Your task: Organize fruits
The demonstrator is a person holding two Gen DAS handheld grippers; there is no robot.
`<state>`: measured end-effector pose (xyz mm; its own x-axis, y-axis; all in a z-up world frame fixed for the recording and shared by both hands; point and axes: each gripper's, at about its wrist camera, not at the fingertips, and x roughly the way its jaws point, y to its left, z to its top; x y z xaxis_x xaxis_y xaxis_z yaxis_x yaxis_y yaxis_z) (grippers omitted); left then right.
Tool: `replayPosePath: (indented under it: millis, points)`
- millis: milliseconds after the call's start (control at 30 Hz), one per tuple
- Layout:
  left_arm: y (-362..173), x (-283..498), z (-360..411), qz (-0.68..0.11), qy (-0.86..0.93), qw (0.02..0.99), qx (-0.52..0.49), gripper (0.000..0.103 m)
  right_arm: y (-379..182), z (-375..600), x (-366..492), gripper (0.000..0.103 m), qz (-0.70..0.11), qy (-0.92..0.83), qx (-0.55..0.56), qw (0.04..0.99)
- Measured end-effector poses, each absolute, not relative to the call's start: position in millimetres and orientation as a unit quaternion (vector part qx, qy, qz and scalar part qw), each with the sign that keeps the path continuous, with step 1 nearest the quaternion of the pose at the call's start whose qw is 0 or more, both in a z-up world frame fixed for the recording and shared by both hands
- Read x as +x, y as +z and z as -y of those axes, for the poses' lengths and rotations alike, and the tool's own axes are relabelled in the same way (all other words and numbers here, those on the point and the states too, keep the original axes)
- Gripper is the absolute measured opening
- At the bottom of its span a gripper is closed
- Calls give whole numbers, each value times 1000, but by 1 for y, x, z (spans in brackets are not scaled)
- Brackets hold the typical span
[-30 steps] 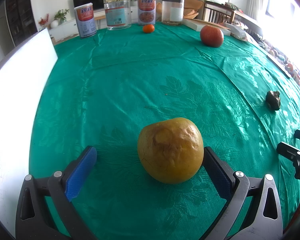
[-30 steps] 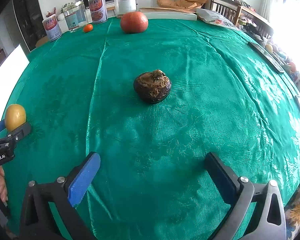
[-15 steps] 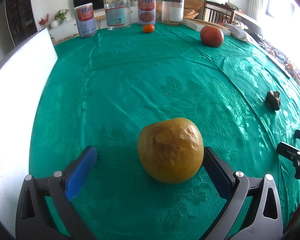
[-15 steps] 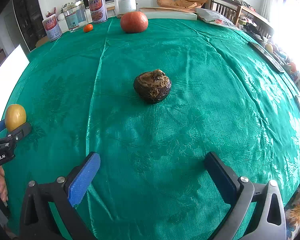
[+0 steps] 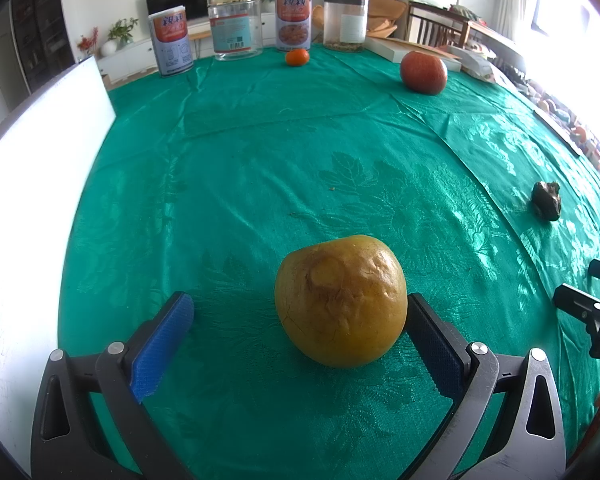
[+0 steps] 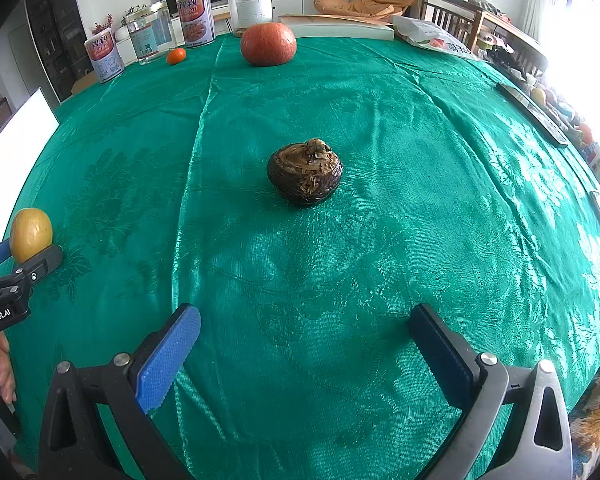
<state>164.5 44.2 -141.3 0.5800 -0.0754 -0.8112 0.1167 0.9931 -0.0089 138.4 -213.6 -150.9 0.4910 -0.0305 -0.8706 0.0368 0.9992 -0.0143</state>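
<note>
Left gripper (image 5: 300,332): its fingers are standing wide apart around the yellow pear (image 5: 341,300); the right-hand pad is touching or just beside the fruit's side, the left pad is well clear, so nothing is being gripped.
Right gripper (image 6: 305,344): its fingers are spread and empty, hovering over bare green tablecloth (image 6: 420,160).
Dark shrivelled fruit (image 6: 305,177): it is lying ahead of the right gripper, apart from the fingers.
Far fruits: the red-orange round fruit (image 5: 423,72) and the small tangerine (image 5: 297,57) are sitting near the canisters (image 5: 236,26) at the table's far edge.
Progress: the fruits are lying scattered with none gathered, so the organizing looks barely begun; closing on the pear appears to be the step in hand.
</note>
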Motion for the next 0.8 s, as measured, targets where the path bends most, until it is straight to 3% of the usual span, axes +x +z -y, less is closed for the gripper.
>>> replayPosePath:
  millis: [800]
  points:
    - [-137, 163, -53, -458, -79, 885, -6, 101, -146, 220, 134, 103, -496, 1, 40, 868]
